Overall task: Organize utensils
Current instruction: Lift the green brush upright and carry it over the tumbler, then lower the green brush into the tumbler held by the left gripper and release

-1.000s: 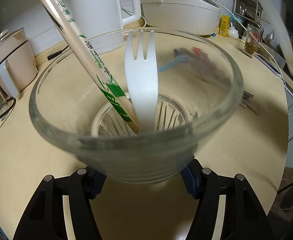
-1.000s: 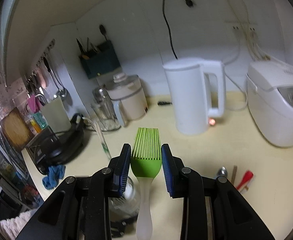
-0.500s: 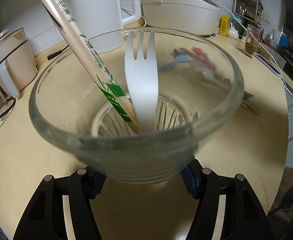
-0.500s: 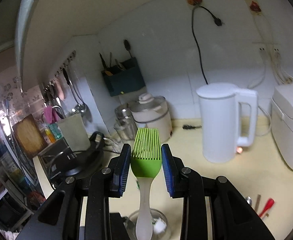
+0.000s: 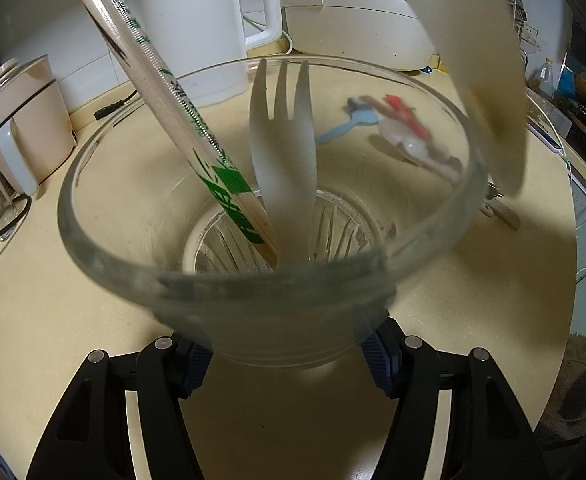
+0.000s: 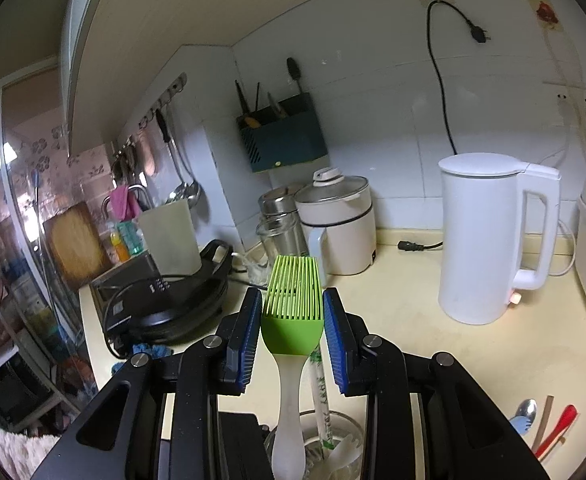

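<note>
The left gripper is clamped around the base of a clear glass bowl, its jaws set wide against the glass at the lower centre of the left wrist view; inside the bowl a white plastic fork stands tines-up beside wrapped chopsticks that lean toward the upper left. The right gripper holds a green silicone brush by its head, jaws narrowed onto it, with the pale handle hanging down toward the bowl's rim at the bottom centre of the right wrist view — the same handle shows as a pale blur in the upper right of the left view, above the rim. A few utensils lie loose on the counter at the lower right, a blue-handled spoon and a red piece among them.

The step in hand looks to be dropping the brush into the bowl; doing it well means bringing the handle tip clearly inside the rim, away from the fork and chopsticks, lowering until it nears the ribbed bottom, and only then letting go — a release from high up could tip the brush out or rattle the glass; the left grip should keep the bowl steady throughout.
</note>
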